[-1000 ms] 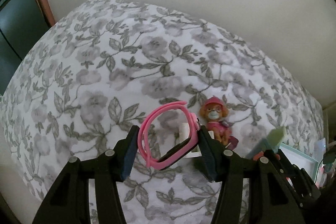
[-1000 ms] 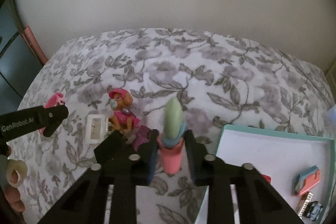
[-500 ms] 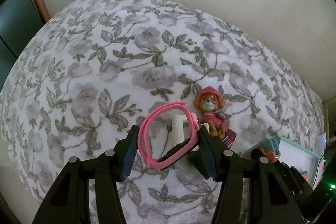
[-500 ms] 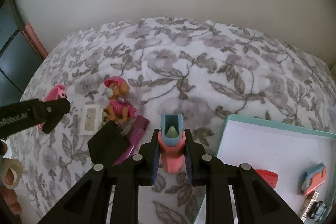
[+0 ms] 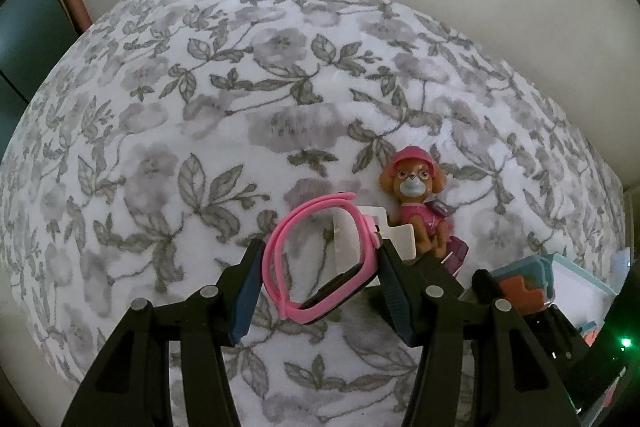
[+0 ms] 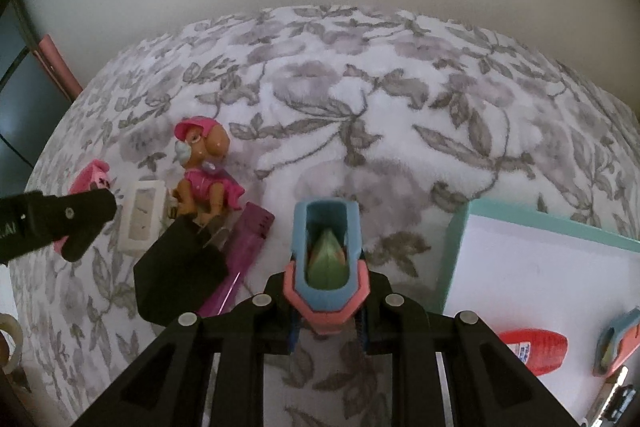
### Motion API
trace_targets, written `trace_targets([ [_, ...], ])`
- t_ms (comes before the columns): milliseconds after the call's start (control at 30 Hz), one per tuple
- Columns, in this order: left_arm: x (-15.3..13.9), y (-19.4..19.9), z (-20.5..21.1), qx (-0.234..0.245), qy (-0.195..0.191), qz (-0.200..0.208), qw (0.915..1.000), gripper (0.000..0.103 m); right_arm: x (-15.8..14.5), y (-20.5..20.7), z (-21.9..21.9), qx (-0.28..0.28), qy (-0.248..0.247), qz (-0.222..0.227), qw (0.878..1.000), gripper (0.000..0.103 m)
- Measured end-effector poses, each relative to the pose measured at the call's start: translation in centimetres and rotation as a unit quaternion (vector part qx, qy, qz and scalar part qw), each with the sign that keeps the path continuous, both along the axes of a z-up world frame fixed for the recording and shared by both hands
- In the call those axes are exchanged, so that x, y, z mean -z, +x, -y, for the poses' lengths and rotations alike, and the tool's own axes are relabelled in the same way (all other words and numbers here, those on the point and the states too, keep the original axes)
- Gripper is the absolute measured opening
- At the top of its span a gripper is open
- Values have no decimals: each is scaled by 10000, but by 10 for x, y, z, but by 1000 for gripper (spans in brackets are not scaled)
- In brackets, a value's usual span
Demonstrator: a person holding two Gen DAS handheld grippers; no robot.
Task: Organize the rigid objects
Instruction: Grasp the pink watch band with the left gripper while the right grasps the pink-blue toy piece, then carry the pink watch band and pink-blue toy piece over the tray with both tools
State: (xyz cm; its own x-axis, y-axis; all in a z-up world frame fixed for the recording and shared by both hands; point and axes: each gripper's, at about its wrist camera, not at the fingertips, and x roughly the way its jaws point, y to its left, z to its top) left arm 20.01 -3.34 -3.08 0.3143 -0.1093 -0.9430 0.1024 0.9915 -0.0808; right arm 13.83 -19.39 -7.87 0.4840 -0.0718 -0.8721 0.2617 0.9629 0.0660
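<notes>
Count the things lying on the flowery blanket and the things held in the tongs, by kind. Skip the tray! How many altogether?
Pink watch, in the left tongs: 1
Blue-and-pink clip toy, in the right tongs: 1
Puppy figure: 1
White block: 1
Purple lighter: 1
Black plug: 1
Total: 6

A pink watch [image 5: 320, 259], a pink-suited brown pup figure [image 6: 206, 171], grey-floral white cover [image 6: 380, 115], teal-rimmed tray [image 6: 456, 247].

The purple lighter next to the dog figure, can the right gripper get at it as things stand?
Probably not: the right gripper is shut on the pink-and-blue clip, and a black block covers part of the purple lighter.
</notes>
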Motion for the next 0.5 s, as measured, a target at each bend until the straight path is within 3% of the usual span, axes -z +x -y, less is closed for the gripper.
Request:
trace_targets([
  [200, -1, -1, -1, -17, -31, 28, 10000, 57, -5, 0, -2, 14, -80, 39, 10000, 22],
  [500, -31, -6, 2, -12, -204, 337, 9992, 57, -41, -9, -2, -48, -128, 430, 9990, 22],
])
